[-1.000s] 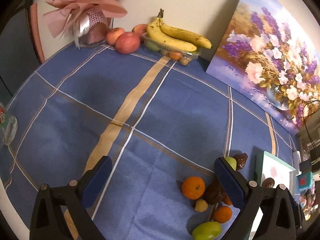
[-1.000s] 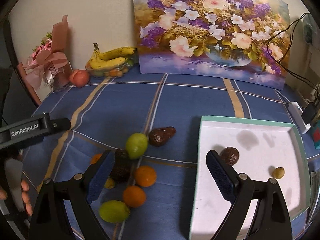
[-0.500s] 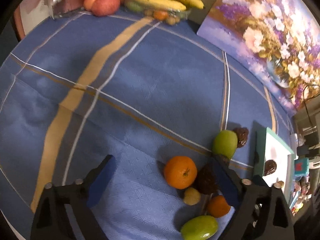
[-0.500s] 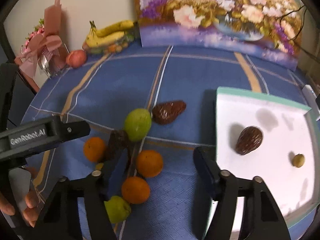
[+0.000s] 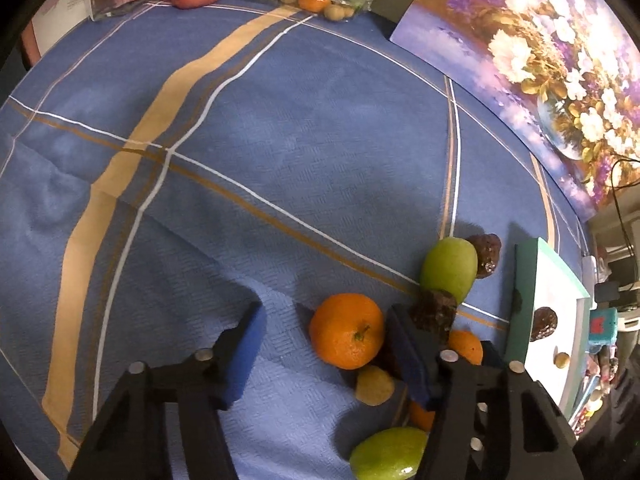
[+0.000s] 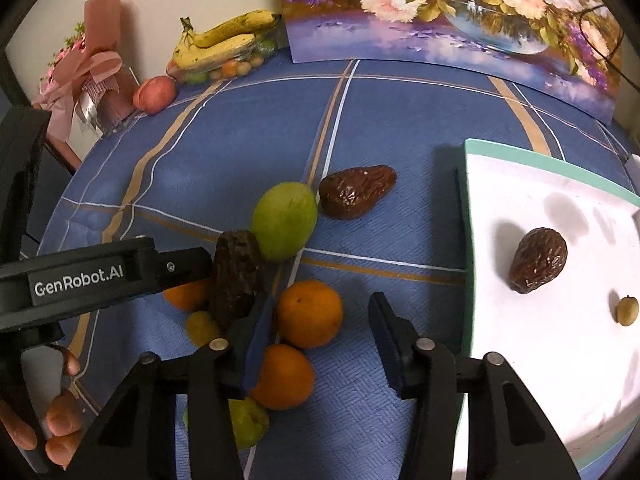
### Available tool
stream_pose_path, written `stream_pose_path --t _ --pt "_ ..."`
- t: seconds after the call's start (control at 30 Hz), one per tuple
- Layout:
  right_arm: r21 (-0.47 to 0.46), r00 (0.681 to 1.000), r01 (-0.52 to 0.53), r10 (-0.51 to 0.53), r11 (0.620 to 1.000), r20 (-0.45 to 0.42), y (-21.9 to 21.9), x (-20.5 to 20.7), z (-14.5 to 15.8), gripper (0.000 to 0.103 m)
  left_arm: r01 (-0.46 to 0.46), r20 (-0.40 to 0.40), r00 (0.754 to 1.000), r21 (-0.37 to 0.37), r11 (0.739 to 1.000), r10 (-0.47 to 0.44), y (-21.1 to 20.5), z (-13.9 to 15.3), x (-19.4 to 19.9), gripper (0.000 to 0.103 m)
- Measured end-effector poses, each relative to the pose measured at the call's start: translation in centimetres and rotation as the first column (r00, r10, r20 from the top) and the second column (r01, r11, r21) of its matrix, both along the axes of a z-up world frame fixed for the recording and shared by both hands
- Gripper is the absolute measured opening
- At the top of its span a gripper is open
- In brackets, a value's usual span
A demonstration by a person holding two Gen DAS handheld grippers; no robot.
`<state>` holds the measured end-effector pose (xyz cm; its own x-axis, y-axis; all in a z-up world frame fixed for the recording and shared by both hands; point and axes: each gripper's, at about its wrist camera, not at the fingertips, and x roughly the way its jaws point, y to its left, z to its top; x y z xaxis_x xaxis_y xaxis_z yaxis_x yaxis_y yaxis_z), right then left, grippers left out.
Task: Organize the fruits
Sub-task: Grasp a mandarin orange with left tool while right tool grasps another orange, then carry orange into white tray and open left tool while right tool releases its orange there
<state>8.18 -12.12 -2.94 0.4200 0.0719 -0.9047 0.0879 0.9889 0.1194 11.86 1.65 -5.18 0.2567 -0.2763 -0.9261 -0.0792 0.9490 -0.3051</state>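
Note:
A pile of loose fruit lies on the blue cloth. My left gripper (image 5: 324, 336) is open with its jaws either side of an orange (image 5: 346, 336), not touching it. My right gripper (image 6: 320, 328) is open around another orange (image 6: 309, 314). A third orange (image 6: 282, 378), a green fruit (image 6: 285, 221), a second green fruit (image 6: 246, 424), a dark wrinkled fruit (image 6: 236, 276), another dark one (image 6: 356, 191) and a small yellow fruit (image 5: 374, 385) lie close by. The white tray (image 6: 520, 360) holds a dark fruit (image 6: 538, 260) and a small yellow one (image 6: 626, 310).
At the far edge stand a clear box with bananas (image 6: 224, 46), an apple (image 6: 154, 94) and a pink bouquet (image 6: 86, 76). A flower painting (image 6: 440, 12) leans on the wall. A person's fingers (image 6: 60, 420) hold the left gripper's handle at the lower left.
Both grippers have moved down and forward onto the fruit pile. The left one now straddles an orange, the right one another orange. No fruit has moved.

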Motion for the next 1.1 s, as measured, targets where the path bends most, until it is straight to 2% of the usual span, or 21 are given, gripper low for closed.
stream_pose_path --t 0.17,0.23,0.27,0.37,0.57,0.9,1.1 --pt "0.006 1.000 0.004 -0.004 1.000 -0.015 -0.1 0.2 -0.6 0.045 0.010 -0.005 1.000 0.007 1.000 -0.010 -0.5 -0.2 0.2 0.061" --pt "0.004 1.000 -0.002 0.002 1.000 -0.013 -0.1 0.1 -0.5 0.041 0.020 -0.002 1.000 -0.027 0.999 -0.020 -0.7 -0.2 0.4 0.043" --pt "0.002 1.000 -0.008 0.008 1.000 -0.010 0.1 0.1 -0.4 0.039 0.021 0.000 1.000 -0.043 0.999 -0.021 -0.8 -0.2 0.5 0.041" --pt "-0.022 1.000 -0.017 0.017 1.000 0.003 0.4 0.1 0.1 0.036 0.012 0.017 1.000 -0.023 1.000 -0.012 -0.9 0.3 0.5 0.041" --pt "-0.017 0.999 0.000 0.001 1.000 0.038 -0.2 0.0 1.5 0.036 -0.010 0.078 0.997 -0.051 0.999 0.014 0.2 2.1 0.3 0.040" --pt "-0.023 0.988 0.057 -0.054 0.998 0.143 -1.9 -1.3 6.4 0.036 0.026 0.199 0.980 -0.055 0.998 -0.014 0.0 6.5 -1.4 0.040" --pt "-0.040 0.984 0.116 -0.109 0.992 0.142 -3.1 -2.6 7.9 0.036 0.053 0.245 0.969 -0.047 0.997 -0.040 -1.2 8.2 -2.3 0.040"
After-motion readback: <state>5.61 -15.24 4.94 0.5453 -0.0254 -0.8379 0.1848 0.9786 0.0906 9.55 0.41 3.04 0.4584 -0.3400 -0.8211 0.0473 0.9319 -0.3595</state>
